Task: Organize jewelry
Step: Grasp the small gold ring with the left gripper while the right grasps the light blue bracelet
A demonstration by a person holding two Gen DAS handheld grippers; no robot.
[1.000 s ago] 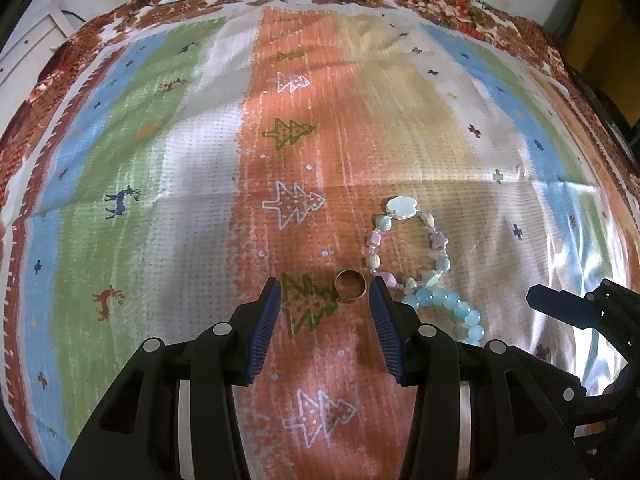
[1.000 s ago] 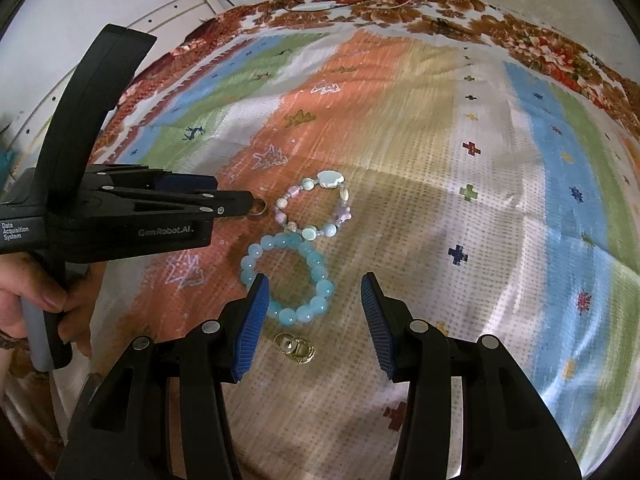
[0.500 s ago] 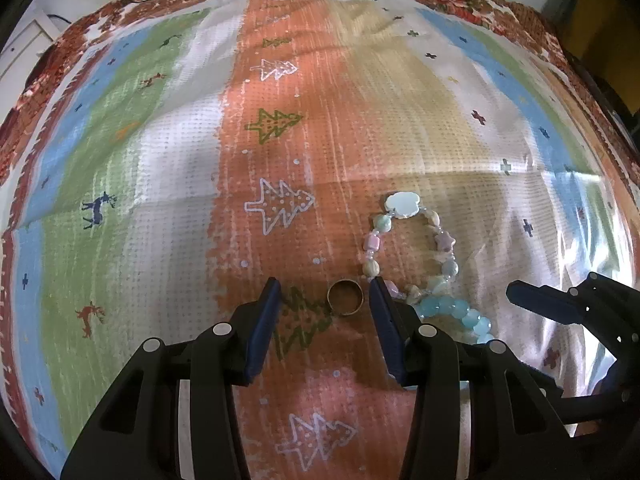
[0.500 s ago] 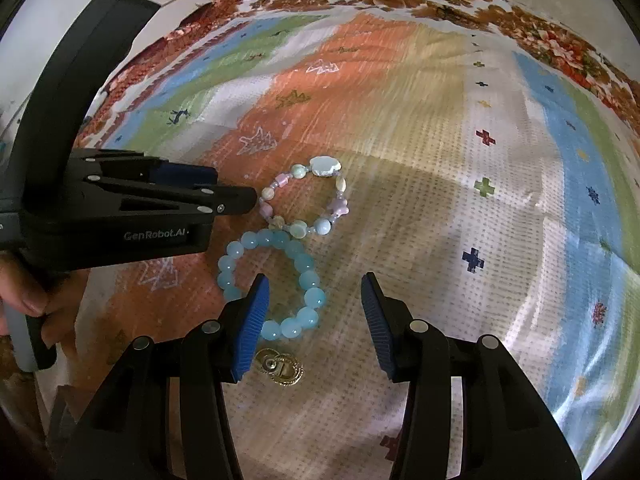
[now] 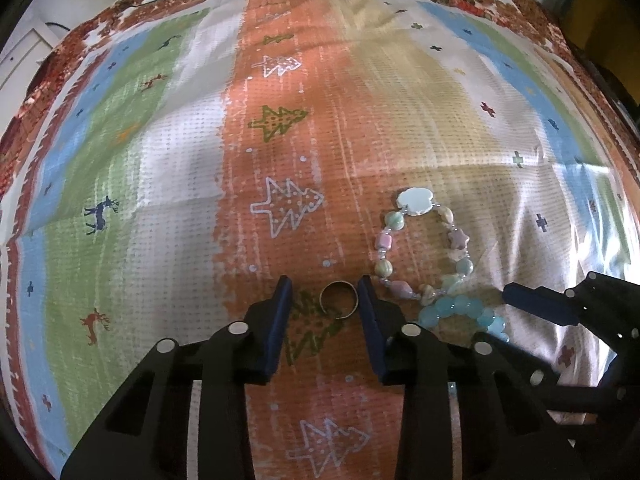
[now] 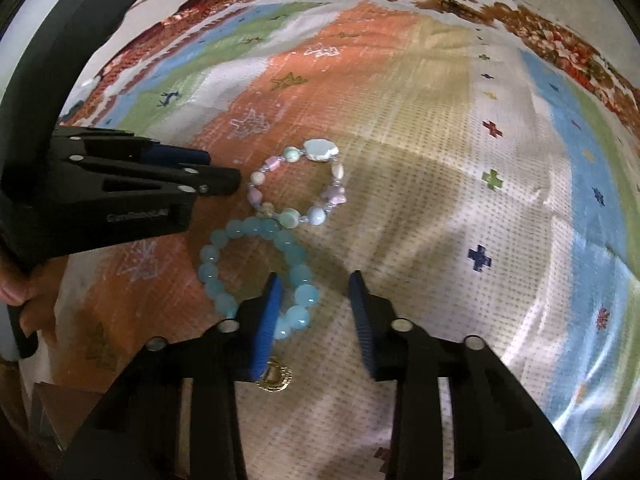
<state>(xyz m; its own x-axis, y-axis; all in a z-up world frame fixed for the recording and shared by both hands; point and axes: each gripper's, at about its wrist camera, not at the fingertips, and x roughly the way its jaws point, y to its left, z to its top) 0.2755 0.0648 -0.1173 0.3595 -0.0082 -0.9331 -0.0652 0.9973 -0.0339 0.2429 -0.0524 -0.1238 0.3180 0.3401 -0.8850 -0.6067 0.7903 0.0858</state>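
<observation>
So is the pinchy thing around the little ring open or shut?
Open. The left gripper has its jaws apart, with cloth showing beside the gold ring between them.

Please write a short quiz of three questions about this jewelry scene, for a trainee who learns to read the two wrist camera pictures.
1. True or false: the left claw is shut on the metal ring.
2. Which item lies partly between the right claw fingers? A) aqua bead bracelet B) pastel charm bracelet C) gold earring
3. Fill in: the two bracelets lie on a patterned ____.

Key: 1 false, it is open around the ring. 2 A. 3 cloth.
</observation>
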